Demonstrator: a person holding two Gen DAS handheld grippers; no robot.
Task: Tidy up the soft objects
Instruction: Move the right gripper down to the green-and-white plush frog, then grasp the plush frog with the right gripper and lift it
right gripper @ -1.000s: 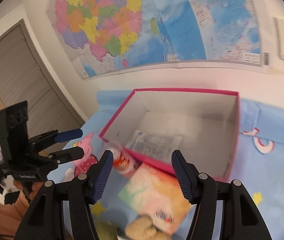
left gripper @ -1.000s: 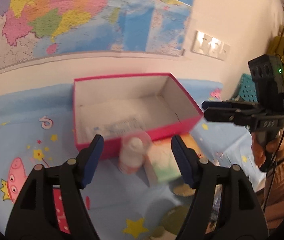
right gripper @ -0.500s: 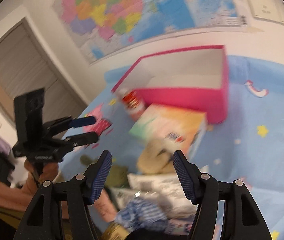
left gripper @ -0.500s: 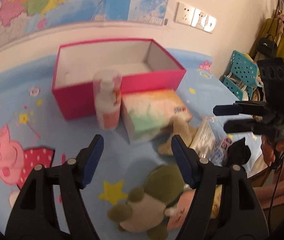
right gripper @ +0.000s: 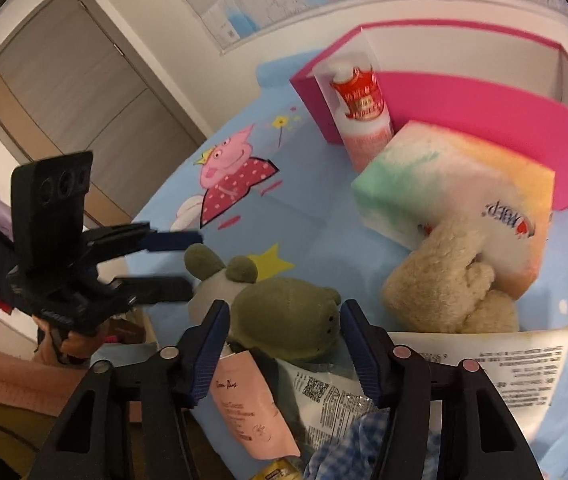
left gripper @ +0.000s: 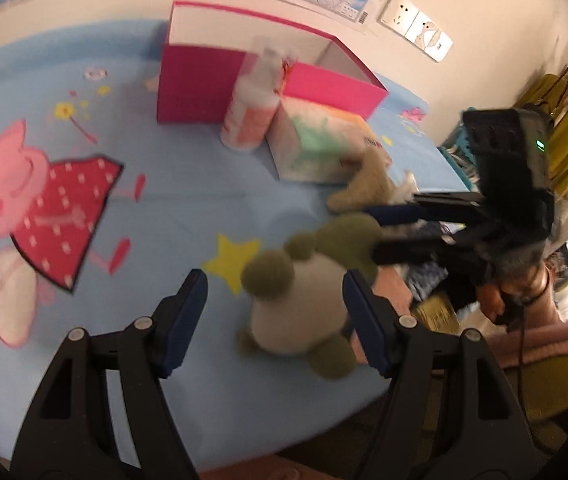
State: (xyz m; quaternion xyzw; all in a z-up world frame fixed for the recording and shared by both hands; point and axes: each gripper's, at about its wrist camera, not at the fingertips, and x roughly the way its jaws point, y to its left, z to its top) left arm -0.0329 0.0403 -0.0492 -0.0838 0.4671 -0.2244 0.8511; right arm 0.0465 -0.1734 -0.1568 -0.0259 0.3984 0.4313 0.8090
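Both tools hang over the near edge of a desk point(left gripper: 172, 208) draped in a pale blue cartoon-printed cloth; the left tool point(left gripper: 274, 312) stands wide with nothing pressed between its blue pads, the green and cream plush frog point(left gripper: 303, 300) lying just beyond and between them; the right tool point(right gripper: 282, 334) is narrowing, the frog's green back point(right gripper: 287, 320) between its jaws though the pads do not yet press it. Beside the frog lies a beige fuzzy plush toy point(right gripper: 447, 280), leaning on a soft pastel rainbow tissue pack point(right gripper: 455, 184); behind stands a white bottle with a red label point(right gripper: 359, 112), touching the front of an open pink cardboard box point(right gripper: 483, 112); printed plastic packets point(right gripper: 323, 392) crowd the near edge.
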